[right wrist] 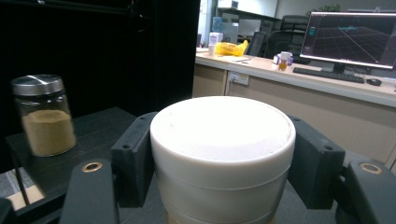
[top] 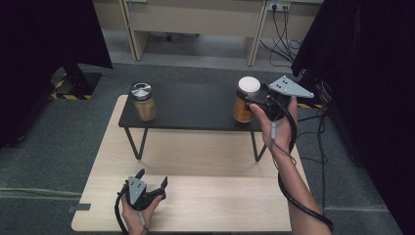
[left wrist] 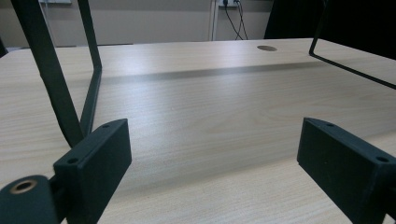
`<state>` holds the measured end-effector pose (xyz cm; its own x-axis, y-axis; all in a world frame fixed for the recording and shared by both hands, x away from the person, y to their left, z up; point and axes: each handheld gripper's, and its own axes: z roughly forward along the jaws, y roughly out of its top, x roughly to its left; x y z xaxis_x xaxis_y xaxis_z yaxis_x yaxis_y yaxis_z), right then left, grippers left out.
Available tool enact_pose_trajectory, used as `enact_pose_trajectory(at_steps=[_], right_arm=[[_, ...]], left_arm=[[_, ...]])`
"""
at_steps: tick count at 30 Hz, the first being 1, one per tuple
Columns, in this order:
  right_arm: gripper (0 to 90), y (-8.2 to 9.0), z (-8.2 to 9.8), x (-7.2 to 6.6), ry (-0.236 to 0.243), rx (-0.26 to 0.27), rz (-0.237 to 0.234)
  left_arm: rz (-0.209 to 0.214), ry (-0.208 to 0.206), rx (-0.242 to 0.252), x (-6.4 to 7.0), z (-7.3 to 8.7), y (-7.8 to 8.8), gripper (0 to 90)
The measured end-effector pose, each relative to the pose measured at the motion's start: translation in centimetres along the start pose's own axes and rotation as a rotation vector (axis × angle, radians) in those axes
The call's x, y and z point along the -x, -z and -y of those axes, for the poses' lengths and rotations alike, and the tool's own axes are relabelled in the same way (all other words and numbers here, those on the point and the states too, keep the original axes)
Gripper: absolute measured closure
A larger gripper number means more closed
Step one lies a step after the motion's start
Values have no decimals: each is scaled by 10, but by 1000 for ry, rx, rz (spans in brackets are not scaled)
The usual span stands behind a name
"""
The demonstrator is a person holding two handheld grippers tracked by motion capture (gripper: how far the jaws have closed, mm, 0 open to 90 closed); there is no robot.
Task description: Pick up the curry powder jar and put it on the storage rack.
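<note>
Two jars counted. White-lidded jar [top: 247,100] with amber contents sat at the right end of the black shelf [top: 191,105], centre-right of the high view. Metal-lidded jar [top: 143,102] with tan powder stood at the shelf's left end, upright, well apart from the first. One shelf, standing on thin black wire legs on the light wood surface [top: 205,196].

Two tongs. Right tongs [top: 250,100] were clenched on the white lid; in the right gripper view both black jaws pressed the lid [right wrist: 223,140] from either side, and the metal-lidded jar [right wrist: 44,116] showed at left. Whether the jar's base was touching the shelf, cannot tell. Left tongs [top: 154,180] rested low at lower left of the high view, released, nothing between the jaws; the left gripper view showed bare wood [left wrist: 210,116] between them.

Open room: middle of the shelf between the jars was free; wide bare wood lay in front of the shelf. White-lidded jar sat close to the shelf's right and front edges.
</note>
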<state>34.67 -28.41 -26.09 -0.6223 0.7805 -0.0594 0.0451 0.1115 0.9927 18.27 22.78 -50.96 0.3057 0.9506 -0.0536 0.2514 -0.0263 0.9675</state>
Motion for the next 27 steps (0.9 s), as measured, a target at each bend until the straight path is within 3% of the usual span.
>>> enact_pose_trajectory(at_steps=[18,27], right_arm=[[337,-17,8,6,-39,-21,-1],[337,-16,18,8,-66,10,5]], left_arm=[[3,-9,-2,1,0,0,92],[2,-9,-3,1,-1,0,92]])
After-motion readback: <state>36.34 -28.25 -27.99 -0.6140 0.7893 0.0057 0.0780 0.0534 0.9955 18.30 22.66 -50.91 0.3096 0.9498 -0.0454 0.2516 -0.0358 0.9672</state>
